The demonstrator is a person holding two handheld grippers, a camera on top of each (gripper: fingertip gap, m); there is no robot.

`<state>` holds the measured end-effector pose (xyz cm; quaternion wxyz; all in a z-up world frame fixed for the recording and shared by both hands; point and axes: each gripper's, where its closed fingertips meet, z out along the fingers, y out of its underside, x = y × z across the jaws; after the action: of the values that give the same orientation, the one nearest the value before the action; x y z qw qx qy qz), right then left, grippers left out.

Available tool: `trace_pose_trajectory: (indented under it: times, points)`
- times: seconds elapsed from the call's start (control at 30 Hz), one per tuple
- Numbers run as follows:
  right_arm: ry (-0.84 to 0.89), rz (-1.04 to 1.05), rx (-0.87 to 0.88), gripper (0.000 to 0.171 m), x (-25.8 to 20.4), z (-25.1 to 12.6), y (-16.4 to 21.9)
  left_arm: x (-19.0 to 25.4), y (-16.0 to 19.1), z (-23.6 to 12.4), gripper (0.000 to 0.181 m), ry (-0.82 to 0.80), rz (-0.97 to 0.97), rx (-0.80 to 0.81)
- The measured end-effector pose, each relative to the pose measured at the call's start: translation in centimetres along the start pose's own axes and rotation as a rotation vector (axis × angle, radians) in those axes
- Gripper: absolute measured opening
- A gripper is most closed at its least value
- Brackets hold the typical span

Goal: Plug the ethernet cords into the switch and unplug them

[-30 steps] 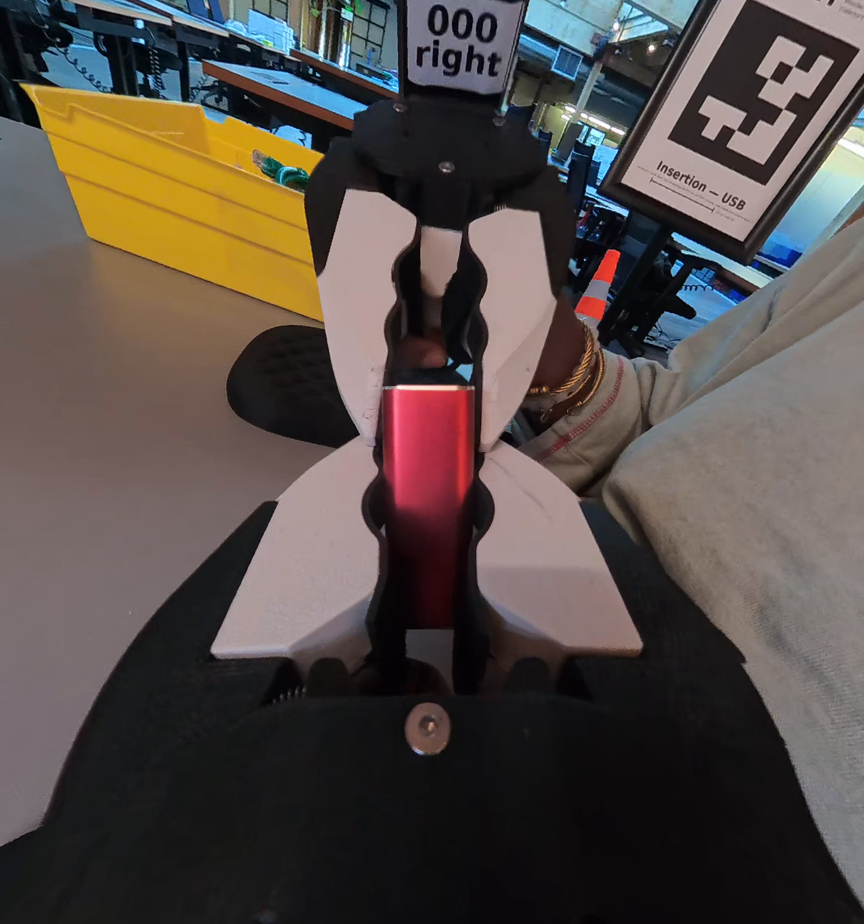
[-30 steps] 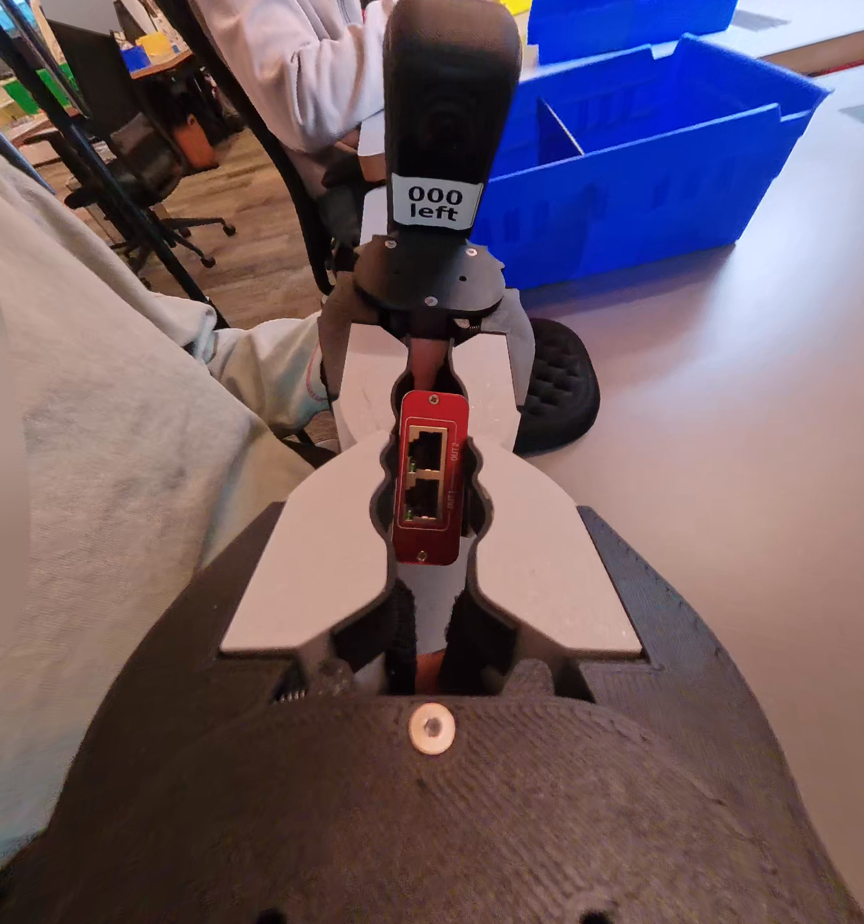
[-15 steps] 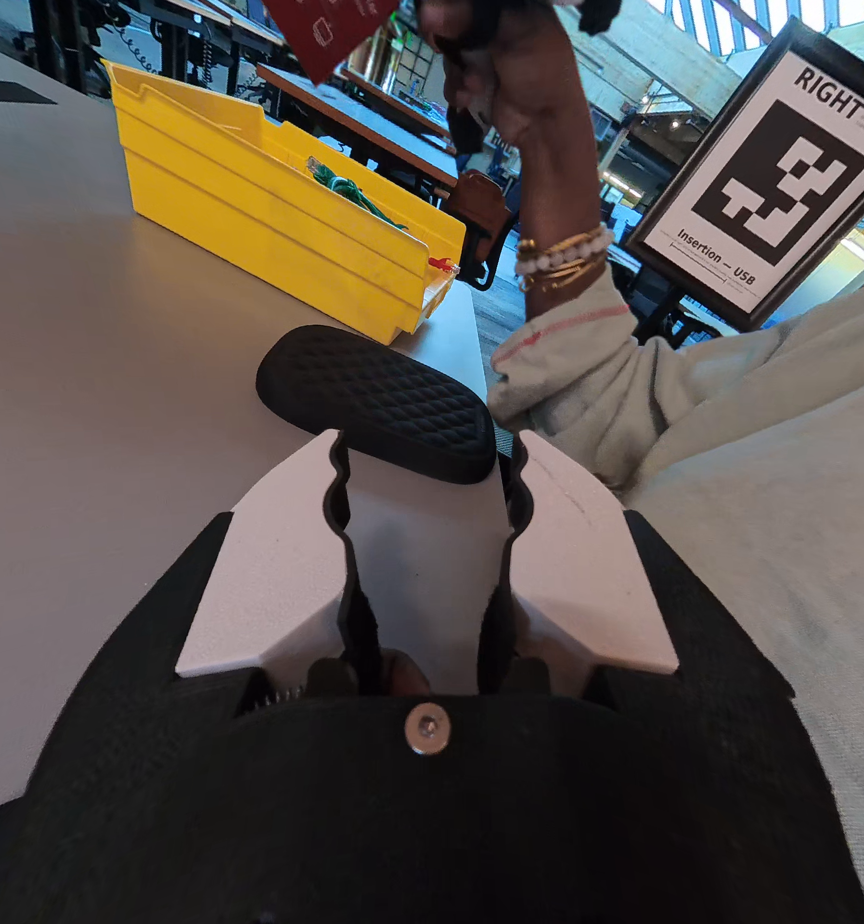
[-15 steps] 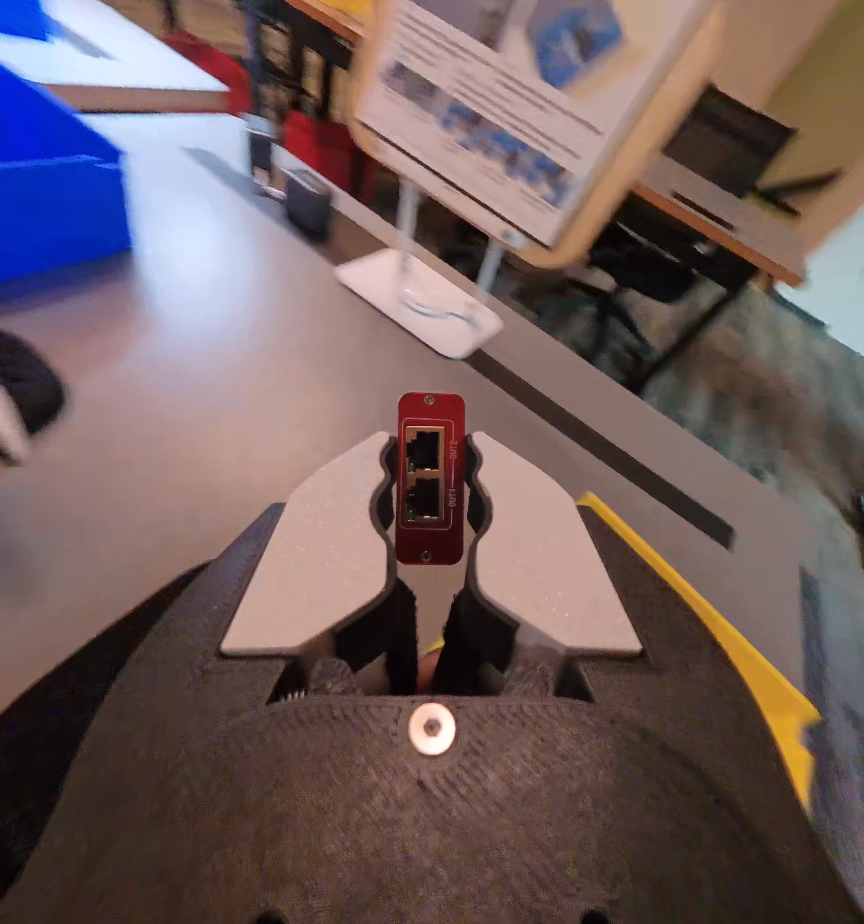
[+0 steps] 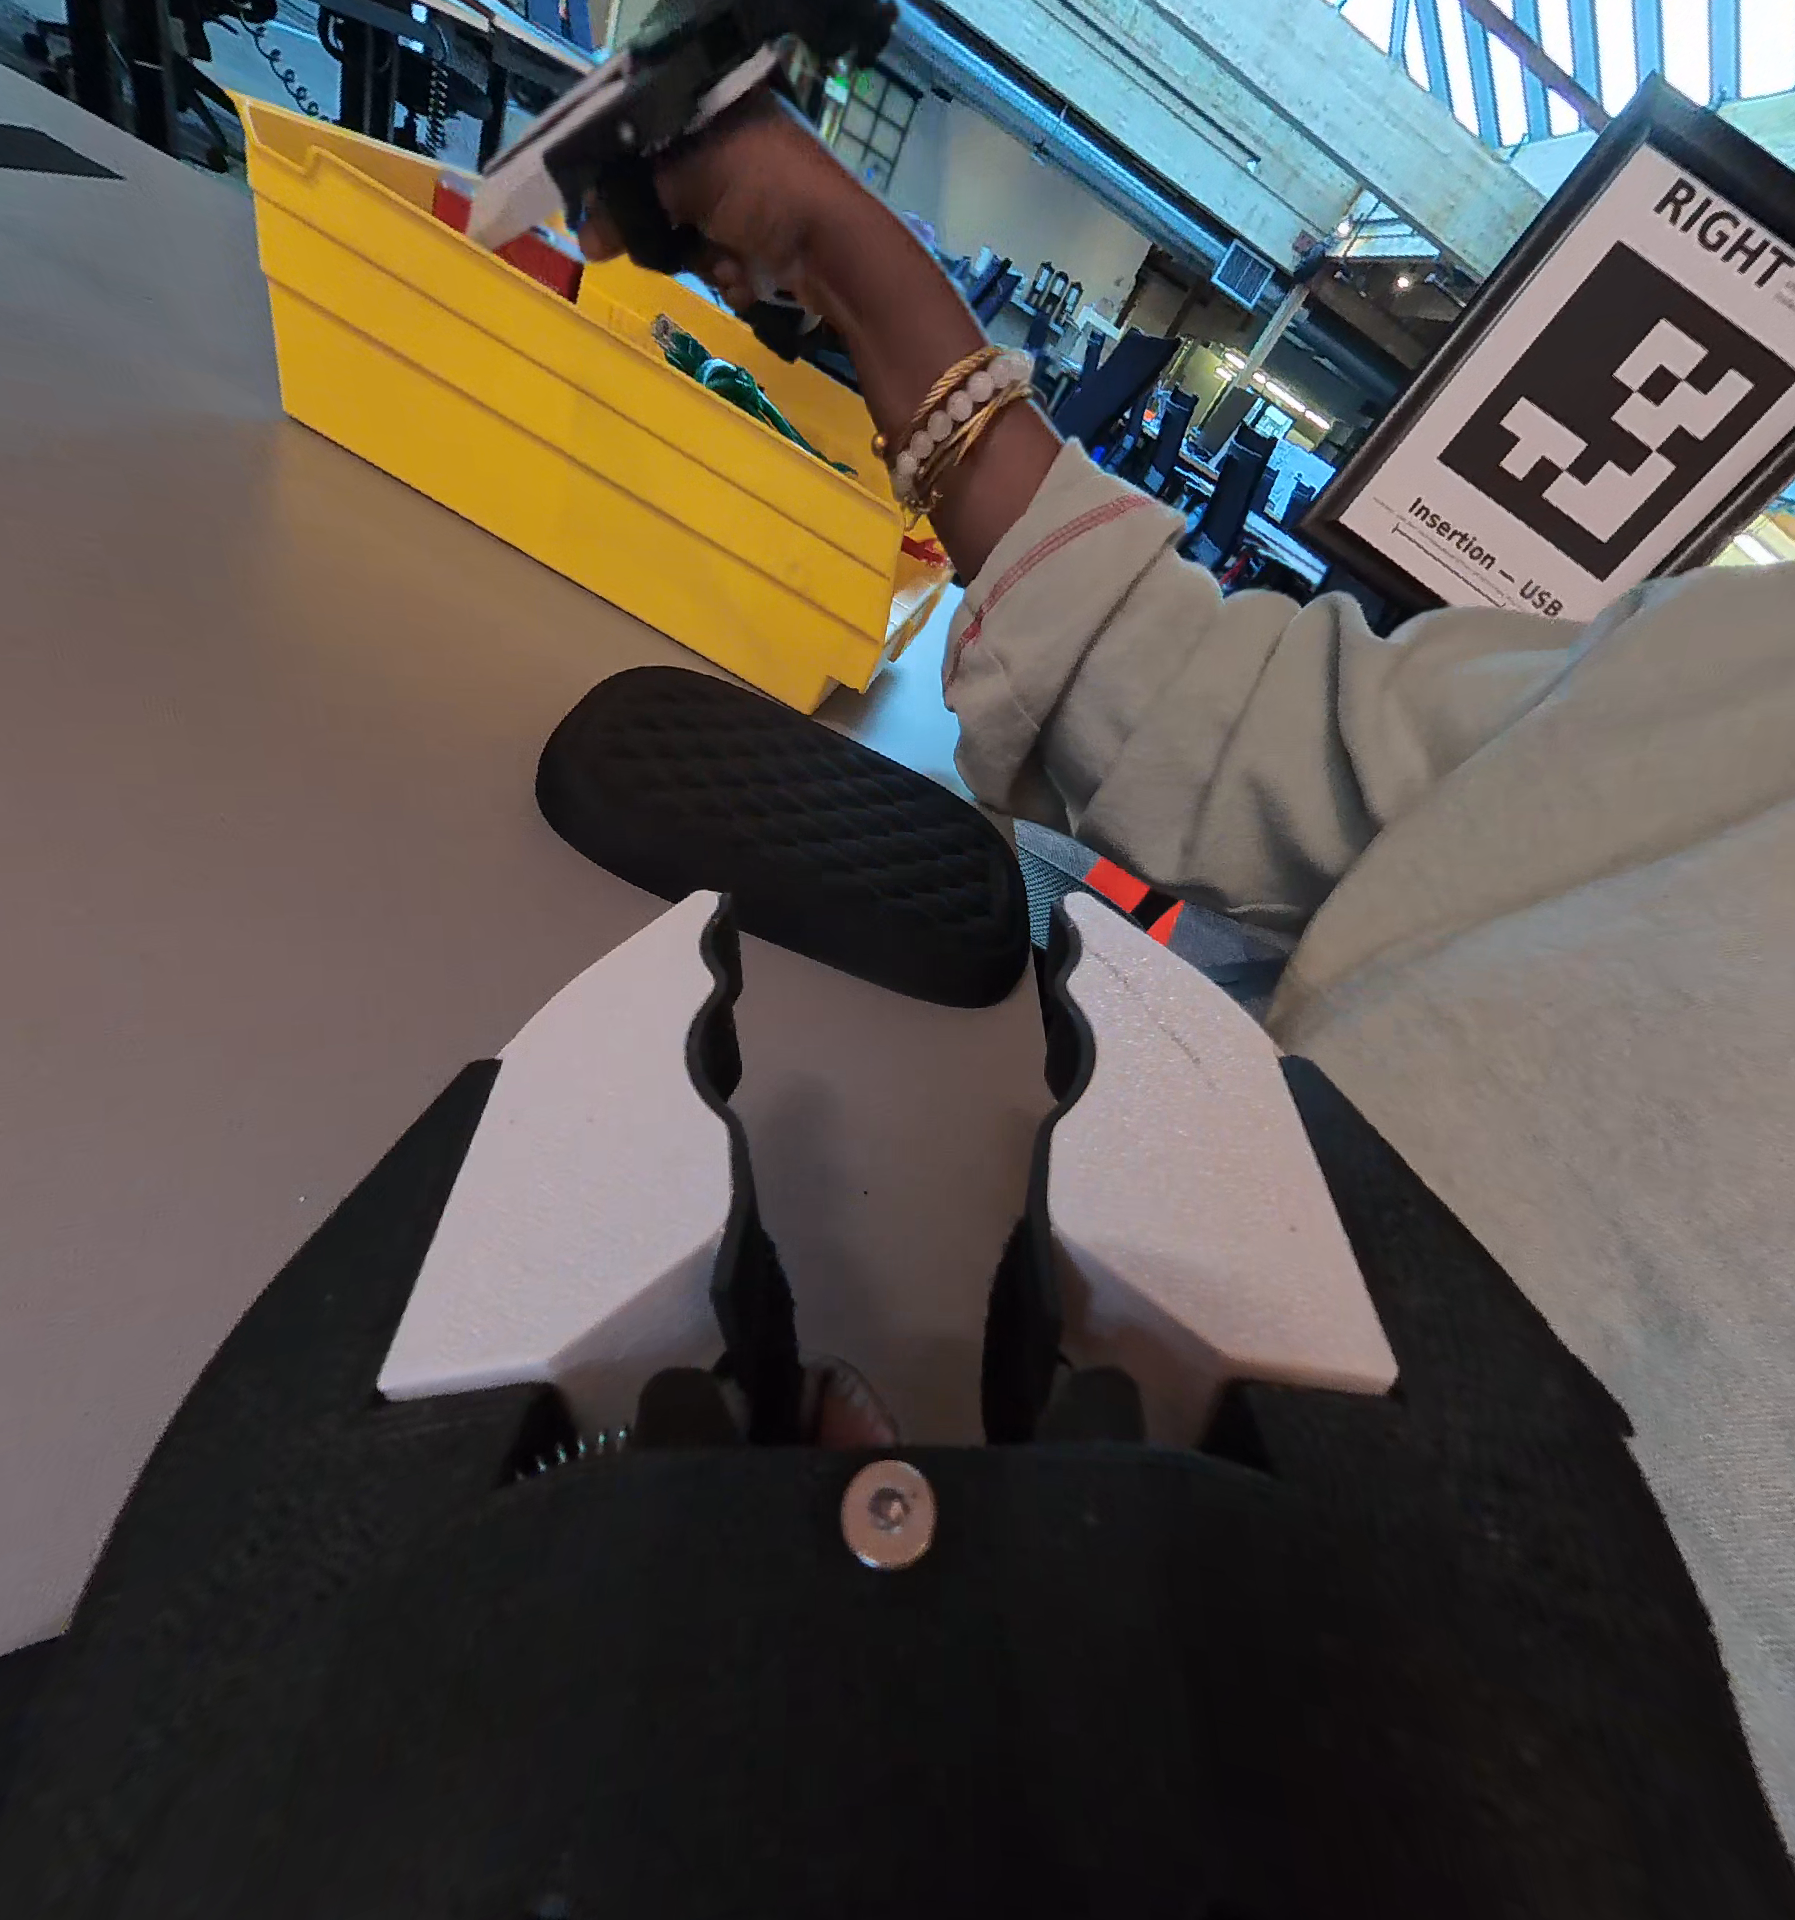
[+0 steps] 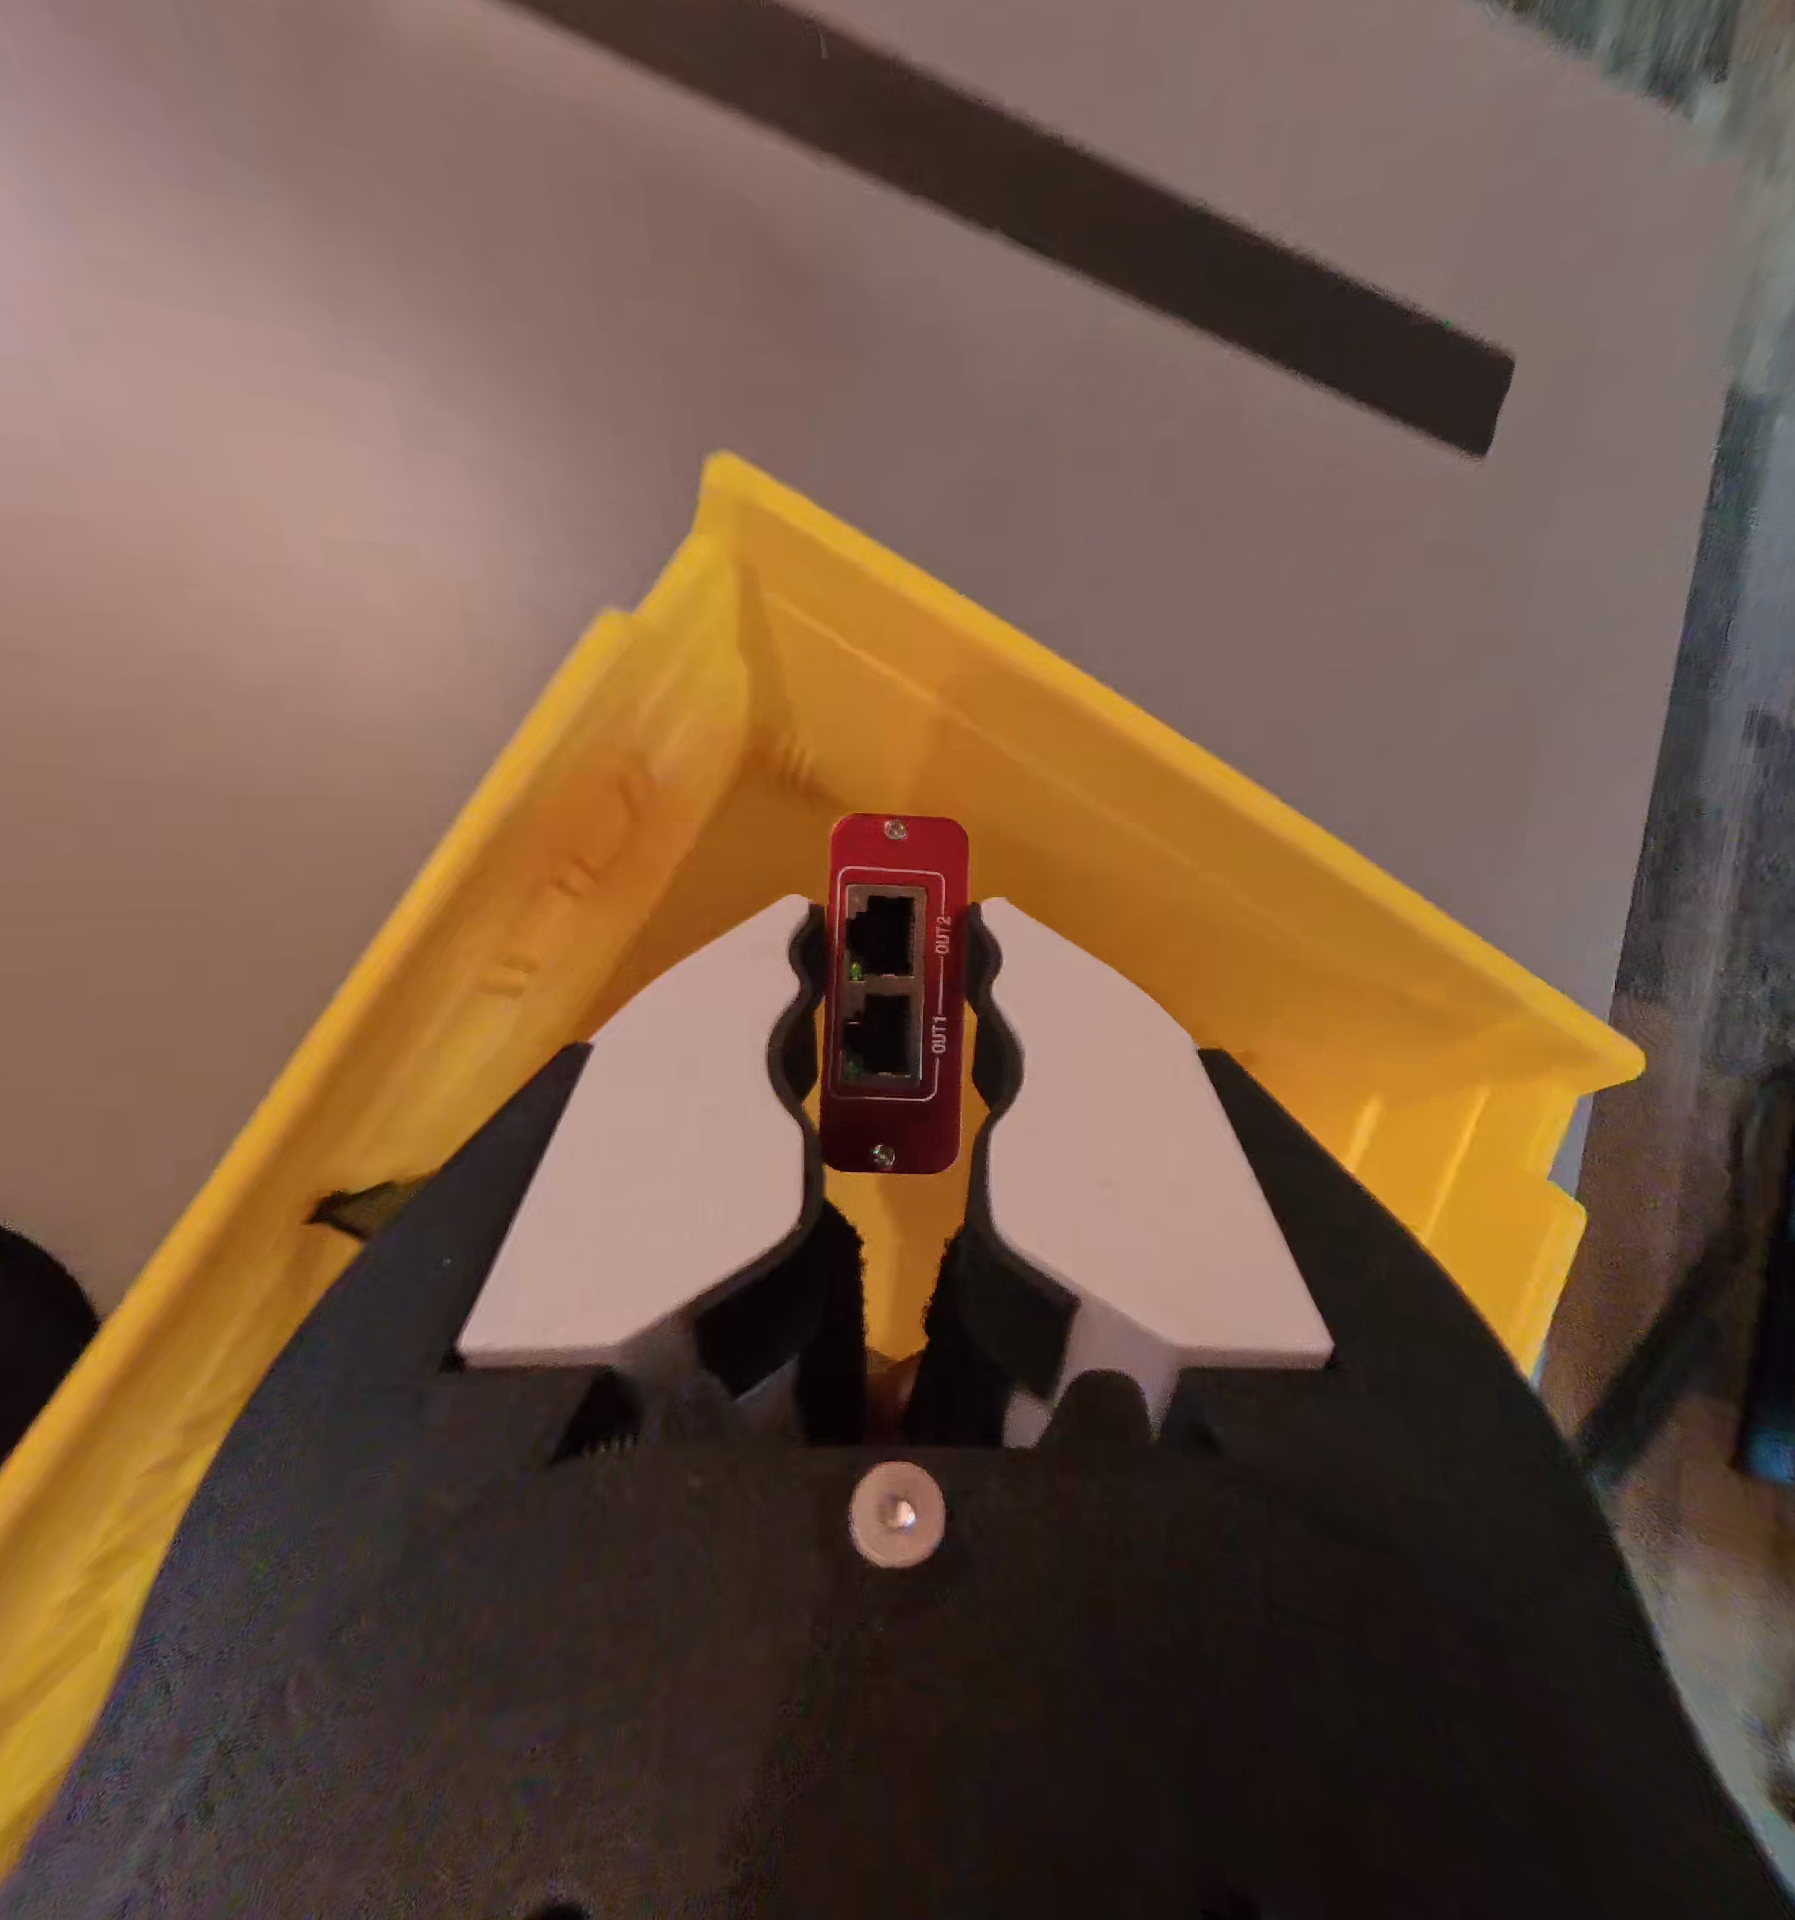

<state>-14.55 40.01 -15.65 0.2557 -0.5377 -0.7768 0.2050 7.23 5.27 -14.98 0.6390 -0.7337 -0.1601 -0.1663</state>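
Observation:
My right gripper (image 6: 895,920) is shut on the red two-port switch (image 6: 898,1122), with the ports facing the camera. It holds the switch above the inside corner of the yellow bin (image 6: 1132,831). In the left wrist view, a hand holds the right gripper (image 5: 550,197) tilted down over the yellow bin (image 5: 560,457), with a bit of the red switch (image 5: 540,260) below it. A green ethernet cord (image 5: 727,374) lies in the bin. My left gripper (image 5: 888,920) is open and empty, low over the grey table.
A black textured pad (image 5: 779,831) lies on the table just ahead of the left gripper. A framed marker sign (image 5: 1599,395) stands at the right. The person's grey sleeve (image 5: 1236,707) crosses the right side. A black strip (image 6: 1028,208) marks the table beyond the bin. Spacing between my two grippers at the tips: around 40 cm.
Both grippers held the switch a second ago. My left gripper has opened and let go of it. My right gripper has carried it up and over to the yellow bin.

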Motion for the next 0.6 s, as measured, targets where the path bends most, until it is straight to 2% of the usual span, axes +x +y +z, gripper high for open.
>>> trace_pose_trajectory:
  times: [0.17,0.3,0.43,0.53,0.6]
  points:
    - [0.007,0.012,-0.136,0.026,0.5,1.8,2.2,-0.1,0.0,0.0,0.055,0.000,-0.005,0.002]
    - [0.023,0.004,-0.177,0.026,0.7,2.1,3.1,-0.1,0.0,0.0,0.055,-0.001,-0.004,0.000]
    - [0.064,0.002,-0.071,0.031,0.8,0.5,1.6,-0.1,0.0,0.0,0.054,-0.001,-0.007,0.001]
    - [0.084,-0.005,0.029,0.041,-0.3,-2.7,0.1,-0.1,0.0,0.0,0.054,-0.001,-0.008,0.001]
    - [0.035,-0.023,0.117,0.044,-2.8,-5.3,-0.7,-0.1,0.0,0.0,0.054,-0.002,-0.007,0.000]
